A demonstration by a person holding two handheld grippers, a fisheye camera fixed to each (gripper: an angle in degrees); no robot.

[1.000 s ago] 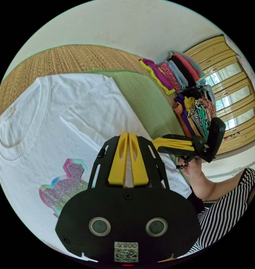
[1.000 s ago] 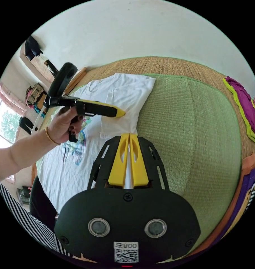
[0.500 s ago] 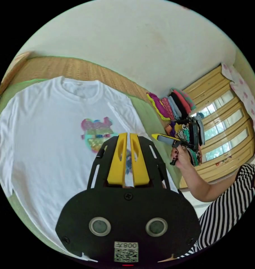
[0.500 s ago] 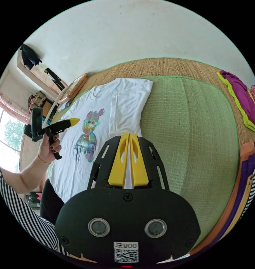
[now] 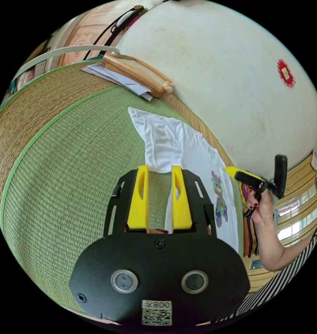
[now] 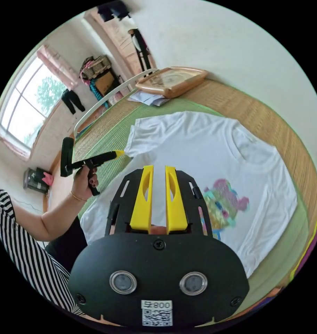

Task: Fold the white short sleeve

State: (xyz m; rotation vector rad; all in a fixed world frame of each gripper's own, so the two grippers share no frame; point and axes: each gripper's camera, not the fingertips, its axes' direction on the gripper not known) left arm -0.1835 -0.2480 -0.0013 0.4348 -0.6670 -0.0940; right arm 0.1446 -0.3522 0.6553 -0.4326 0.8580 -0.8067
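The shirt is lying flat on the green mat, one sleeve reaching toward the mat's edge. The left gripper is hovering, jaws apart, at that sleeve; the right gripper is gaping over the body. Light, limp cotton: pinching the sleeve hem looks best.

The white T-shirt is soft matt cloth with a glittery print; the green mat is coarse woven straw; each tool has smooth matt yellow plastic jaws.
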